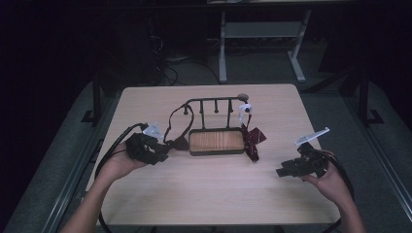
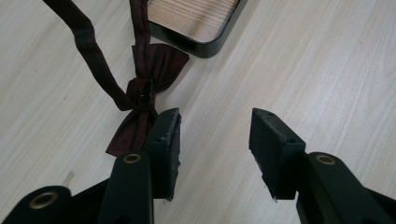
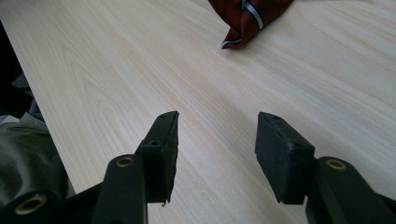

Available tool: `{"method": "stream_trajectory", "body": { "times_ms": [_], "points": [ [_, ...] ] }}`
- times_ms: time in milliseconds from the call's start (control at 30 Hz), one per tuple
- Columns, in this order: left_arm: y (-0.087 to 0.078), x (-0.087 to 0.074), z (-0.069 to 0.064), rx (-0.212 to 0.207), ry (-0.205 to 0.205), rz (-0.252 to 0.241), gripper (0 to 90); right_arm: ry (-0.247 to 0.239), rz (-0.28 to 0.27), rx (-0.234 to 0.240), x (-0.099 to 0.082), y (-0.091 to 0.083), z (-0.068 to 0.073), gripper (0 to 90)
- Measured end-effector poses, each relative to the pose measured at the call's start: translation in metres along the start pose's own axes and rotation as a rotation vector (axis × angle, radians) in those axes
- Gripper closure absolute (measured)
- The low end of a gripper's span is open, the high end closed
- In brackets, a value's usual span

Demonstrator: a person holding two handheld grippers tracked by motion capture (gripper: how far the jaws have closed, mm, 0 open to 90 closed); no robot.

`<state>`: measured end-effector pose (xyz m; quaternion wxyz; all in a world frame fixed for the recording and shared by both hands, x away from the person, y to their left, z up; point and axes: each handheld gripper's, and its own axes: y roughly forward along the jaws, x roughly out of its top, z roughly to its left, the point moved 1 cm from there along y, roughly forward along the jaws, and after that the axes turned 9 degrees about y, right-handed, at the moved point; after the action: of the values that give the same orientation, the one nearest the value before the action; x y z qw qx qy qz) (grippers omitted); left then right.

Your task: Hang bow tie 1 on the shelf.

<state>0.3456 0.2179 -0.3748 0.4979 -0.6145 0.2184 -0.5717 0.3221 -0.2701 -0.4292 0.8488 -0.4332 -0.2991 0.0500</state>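
Bow tie [image 2: 140, 100] lies flat on the table [image 1: 204, 194], just beside your left gripper [image 2: 215, 135], near the rack [image 1: 216, 141]. It is soft, light and floppy, so I think you should pinch the knot in the middle. Your left jaws stand apart with nothing between them. Your right gripper [image 3: 217, 140] is spread wide too, holding nothing. I count one bow tie, one red scarf [image 3: 250, 18], one rack, two grippers.
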Motion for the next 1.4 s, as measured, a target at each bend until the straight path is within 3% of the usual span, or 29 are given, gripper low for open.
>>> {"method": "stream_trajectory", "body": {
  "times_ms": [1000, 1400],
  "points": [
    [0.016, -0.019, -0.012, -0.008, -0.022, -0.037, 45.5, 0.013, 0.011, -0.004, -0.004, 0.002, -0.002, 48.8],
    [0.019, -0.033, -0.021, 0.015, -0.03, -0.067, 41.9, 0.016, 0.006, 0.003, -0.007, 0.004, -0.002, 48.8]
  ]
}}
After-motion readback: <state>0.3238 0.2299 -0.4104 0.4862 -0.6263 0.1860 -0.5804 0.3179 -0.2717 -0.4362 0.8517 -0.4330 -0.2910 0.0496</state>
